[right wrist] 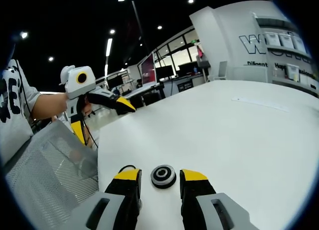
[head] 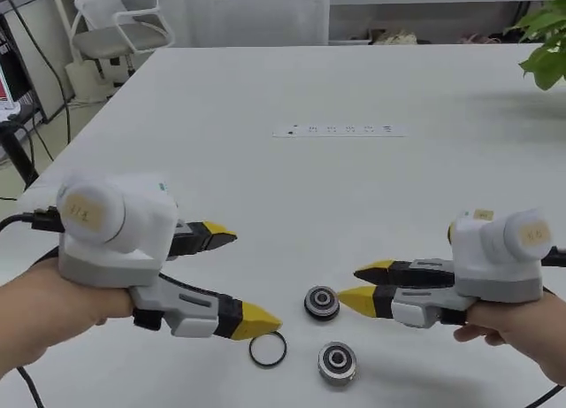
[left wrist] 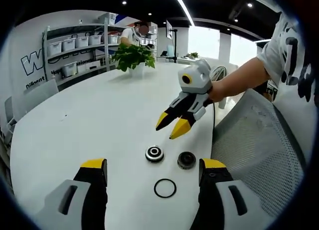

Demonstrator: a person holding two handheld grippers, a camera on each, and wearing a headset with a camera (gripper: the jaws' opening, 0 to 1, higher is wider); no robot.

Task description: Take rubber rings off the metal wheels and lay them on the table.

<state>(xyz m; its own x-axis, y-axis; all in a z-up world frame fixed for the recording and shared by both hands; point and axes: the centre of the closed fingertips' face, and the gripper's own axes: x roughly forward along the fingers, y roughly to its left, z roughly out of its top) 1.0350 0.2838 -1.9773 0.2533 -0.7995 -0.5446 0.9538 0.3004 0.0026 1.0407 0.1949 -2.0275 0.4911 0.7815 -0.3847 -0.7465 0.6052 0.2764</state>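
1. Left hand-held gripper [head: 239,275] [left wrist: 153,166]: jaws wide apart, gripping nothing, held over the worktop [head: 354,187].
2. Right hand-held gripper [head: 363,284] [right wrist: 160,175]: jaws slightly apart, nothing clamped. Its tips point toward the left hand-held gripper.
3. Rubber ring [head: 267,349] [left wrist: 165,188]: loose and flat on the worktop.
   - Head view: just beside the left hand-held gripper's lower jaw tip, on the person's side.
   - Left gripper view: ahead of the gap between the jaws, touched by neither.
4. First wheel [head: 322,303] [left wrist: 154,153] [right wrist: 163,176]: flat on the worktop, just beside the right hand-held gripper's lower tip.
   - Right gripper view: directly ahead of the gap between the jaws, no contact visible.
   - Left gripper view: ahead of the jaws, past the rubber ring.
5. Second wheel [head: 337,362] [left wrist: 186,160]: flat on the worktop, near the first wheel but apart from it. It lies beside the rubber ring, on the person's side of the right hand-held gripper's tips.
6. Cannot tell whether either wheel has a ring on it.
7. Both hand-held grippers face each other, with the wheels and the rubber ring on the worktop between them.
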